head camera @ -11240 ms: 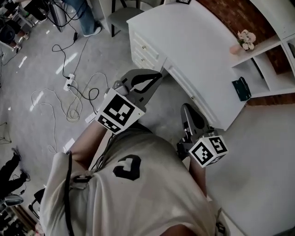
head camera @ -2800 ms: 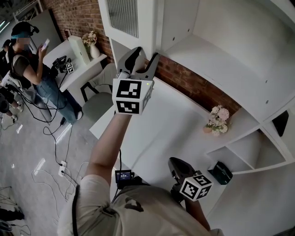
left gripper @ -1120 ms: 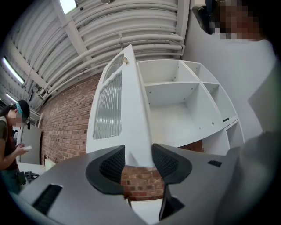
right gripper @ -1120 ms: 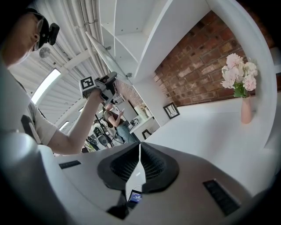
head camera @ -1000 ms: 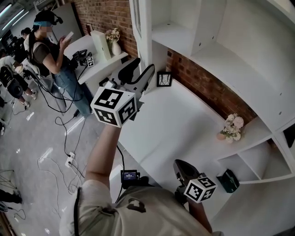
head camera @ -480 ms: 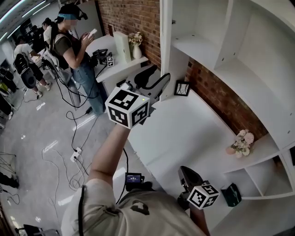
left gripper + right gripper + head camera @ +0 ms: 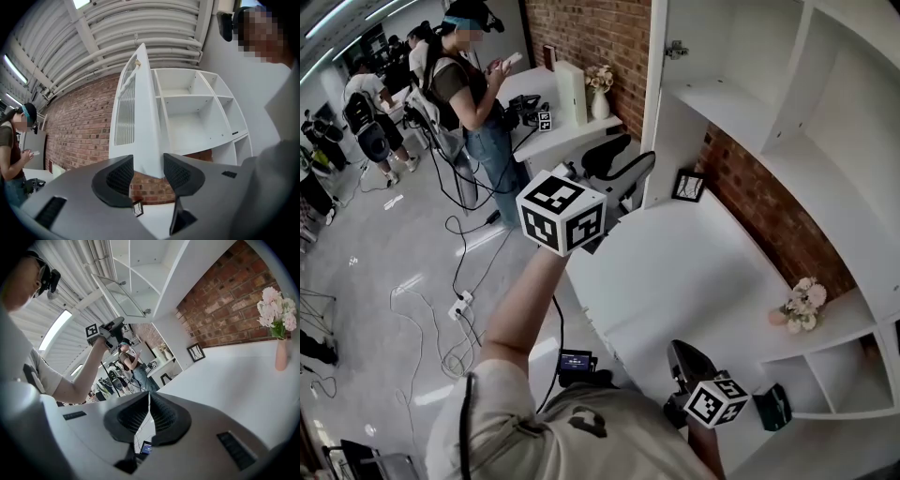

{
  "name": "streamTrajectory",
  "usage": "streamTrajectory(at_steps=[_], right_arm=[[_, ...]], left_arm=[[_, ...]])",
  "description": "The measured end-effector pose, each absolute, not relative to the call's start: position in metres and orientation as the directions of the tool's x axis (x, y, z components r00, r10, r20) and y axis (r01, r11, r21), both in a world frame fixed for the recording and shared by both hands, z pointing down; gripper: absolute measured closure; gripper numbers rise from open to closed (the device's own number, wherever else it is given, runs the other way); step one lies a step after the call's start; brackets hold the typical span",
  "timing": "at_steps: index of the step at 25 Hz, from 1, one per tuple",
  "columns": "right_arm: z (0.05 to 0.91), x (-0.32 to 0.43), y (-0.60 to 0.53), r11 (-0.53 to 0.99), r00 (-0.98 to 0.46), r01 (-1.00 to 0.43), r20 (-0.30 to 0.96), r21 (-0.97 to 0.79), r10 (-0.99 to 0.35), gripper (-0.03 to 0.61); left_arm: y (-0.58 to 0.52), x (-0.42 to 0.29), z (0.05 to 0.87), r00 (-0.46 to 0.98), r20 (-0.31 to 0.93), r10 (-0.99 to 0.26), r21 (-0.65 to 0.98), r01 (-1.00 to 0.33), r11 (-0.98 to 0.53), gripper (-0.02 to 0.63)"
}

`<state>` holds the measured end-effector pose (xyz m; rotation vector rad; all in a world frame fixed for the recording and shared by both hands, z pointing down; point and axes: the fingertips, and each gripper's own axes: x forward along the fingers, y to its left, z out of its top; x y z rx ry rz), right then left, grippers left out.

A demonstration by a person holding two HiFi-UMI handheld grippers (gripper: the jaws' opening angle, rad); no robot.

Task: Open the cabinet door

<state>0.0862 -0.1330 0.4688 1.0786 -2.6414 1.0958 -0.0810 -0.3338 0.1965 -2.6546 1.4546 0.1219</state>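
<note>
The left gripper [image 7: 148, 163] is clenched on the bottom corner of the white cabinet door [image 7: 140, 117]. The door's edge fills the gap between the widely parted pads. The door stands swung out from the open shelves [image 7: 187, 117] and rises toward 12 o'clock in the left gripper view. In the head view the right gripper [image 7: 684, 354] sits at 5 o'clock by the white desk [image 7: 694, 262], its pads pressed together on nothing. A small picture frame [image 7: 687, 186] stands at 3 o'clock of the left gripper.
</note>
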Motion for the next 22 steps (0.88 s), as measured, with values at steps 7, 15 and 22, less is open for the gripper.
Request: streamTrajectory(at_steps=[7,15,22], right_arm=[[0.465,0.069,-0.132,0.517,-0.761,-0.63,0.331,-0.579,-0.558,0.546],[0.467,0.064,-0.137,0.515,-0.759,-0.635,0.342,-0.576,-0.554,0.546],[0.469,0.054,-0.141,0.529,-0.767,-0.632,0.355,-0.566,-0.535,0.546]], left_arm=[[-0.326,-0.099,0.193,0.549,-0.112,-0.828,-0.071,-0.836,-0.544,0.43],[-0.324,-0.123,0.195,0.538,-0.122,-0.834,-0.039,-0.842,-0.538,0.457],[-0.324,-0.137,0.195,0.546,-0.114,-0.83,-0.039,-0.837,-0.546,0.486]])
